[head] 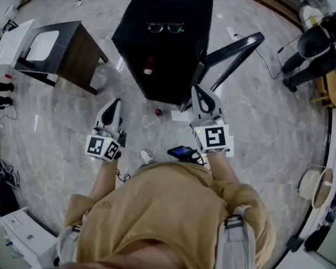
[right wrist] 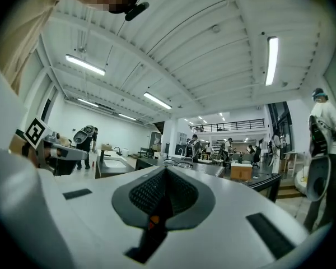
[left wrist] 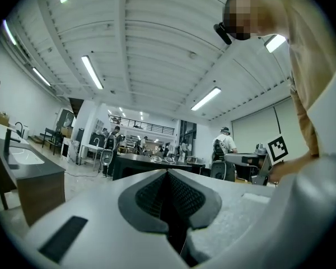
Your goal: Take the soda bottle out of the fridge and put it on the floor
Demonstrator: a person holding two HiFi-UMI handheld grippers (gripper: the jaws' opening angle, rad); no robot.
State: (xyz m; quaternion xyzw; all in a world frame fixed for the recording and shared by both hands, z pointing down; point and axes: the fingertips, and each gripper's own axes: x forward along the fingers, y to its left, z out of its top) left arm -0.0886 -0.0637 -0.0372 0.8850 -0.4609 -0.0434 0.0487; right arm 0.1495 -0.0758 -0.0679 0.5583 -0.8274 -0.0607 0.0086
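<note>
Head view: a person in a tan shirt [head: 168, 206] holds two grippers out over the grey marbled floor [head: 257, 122] in front of a small black fridge [head: 162, 55]. A pair of glasses [head: 165, 27] lies on top of the fridge, and its door [head: 235, 52] is swung open to the right. The left gripper [head: 117, 102] and right gripper [head: 195, 90] are well apart, and the right one's tip is just beside the door's near edge. On the floor between them, just in front of the fridge, stands what looks to be the soda bottle [head: 158, 112]. It shows only as a small dark thing with a red top, too small to be sure of, and neither gripper touches it. A dark worktop [head: 73, 55] carrying a white tray [head: 43, 45] stands off to the left. Left gripper view: the fingers [left wrist: 151, 198] are pressed together with nothing between them. They point level across a hall under strip lights [left wrist: 93, 72], with the fridge top ahead and a worktop with a sink [left wrist: 22, 161] to the left. The right gripper's marker cube [left wrist: 278, 148] shows at the right. Right gripper view: these fingers [right wrist: 148, 192] are likewise closed on nothing. The glasses lie just past their tips, and the open door [right wrist: 269, 181] juts out on the right. People [right wrist: 325, 144] stand in the background.
</note>
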